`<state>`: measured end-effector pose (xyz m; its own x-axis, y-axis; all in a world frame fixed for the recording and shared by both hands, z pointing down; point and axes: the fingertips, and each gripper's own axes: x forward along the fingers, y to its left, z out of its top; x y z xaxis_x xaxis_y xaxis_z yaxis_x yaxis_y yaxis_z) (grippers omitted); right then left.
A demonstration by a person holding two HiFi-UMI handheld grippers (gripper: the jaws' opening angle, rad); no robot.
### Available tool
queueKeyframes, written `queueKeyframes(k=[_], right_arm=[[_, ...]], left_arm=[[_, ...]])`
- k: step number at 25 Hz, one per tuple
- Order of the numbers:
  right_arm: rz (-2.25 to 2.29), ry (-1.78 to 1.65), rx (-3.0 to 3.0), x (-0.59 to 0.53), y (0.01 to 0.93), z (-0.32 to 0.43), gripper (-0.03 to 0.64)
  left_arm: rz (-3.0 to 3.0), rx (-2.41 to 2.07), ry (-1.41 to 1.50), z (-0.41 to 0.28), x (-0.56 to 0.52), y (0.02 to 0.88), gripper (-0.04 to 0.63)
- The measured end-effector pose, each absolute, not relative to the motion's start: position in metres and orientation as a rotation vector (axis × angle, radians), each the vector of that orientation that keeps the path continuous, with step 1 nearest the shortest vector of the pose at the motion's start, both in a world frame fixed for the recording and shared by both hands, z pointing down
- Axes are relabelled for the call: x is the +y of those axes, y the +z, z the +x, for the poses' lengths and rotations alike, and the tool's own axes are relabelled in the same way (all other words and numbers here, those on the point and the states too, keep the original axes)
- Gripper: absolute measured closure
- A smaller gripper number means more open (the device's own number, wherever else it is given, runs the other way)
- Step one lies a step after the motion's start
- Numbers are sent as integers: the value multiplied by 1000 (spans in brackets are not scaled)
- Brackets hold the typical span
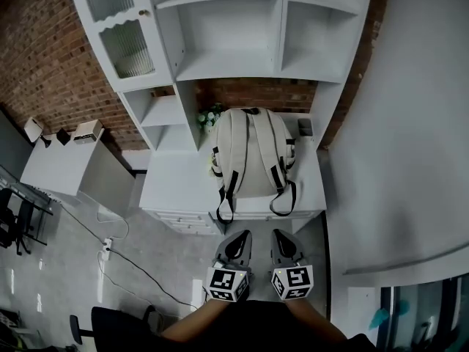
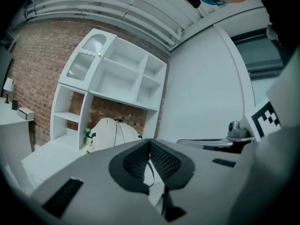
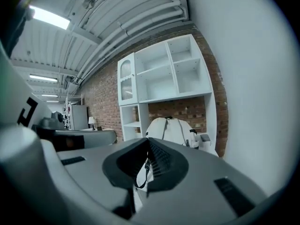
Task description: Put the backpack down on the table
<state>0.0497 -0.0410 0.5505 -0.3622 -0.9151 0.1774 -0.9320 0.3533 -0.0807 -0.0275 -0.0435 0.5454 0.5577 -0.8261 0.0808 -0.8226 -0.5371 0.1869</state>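
The cream backpack [image 1: 253, 152] with black straps stands on the white table [image 1: 176, 185], leaning back against the brick wall, its straps hanging over the front edge. It also shows ahead in the left gripper view [image 2: 110, 130] and the right gripper view [image 3: 171, 128]. My left gripper [image 1: 240, 235] and right gripper [image 1: 281, 233] sit side by side, a short way in front of the table, apart from the bag. Both are shut with nothing between the jaws [image 2: 150, 142] [image 3: 147, 139].
White shelving [image 1: 242, 35] rises over the table. A small flower bunch [image 1: 209, 117] stands left of the bag and a small dark item [image 1: 305, 127] right of it. A white wall [image 1: 410, 160] runs along the right. A low cabinet [image 1: 58, 163] with boxes stands at the left.
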Motion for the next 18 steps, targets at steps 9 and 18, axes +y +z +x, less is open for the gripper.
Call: queueKeyframes(k=[9, 18], right_arm=[[1611, 153, -2554, 43, 554, 59, 598], [1553, 133, -2572, 90, 563, 60, 598]], left_arm=[[2530, -1485, 19, 1, 44, 564, 578], [2565, -1510, 63, 23, 99, 569, 578]])
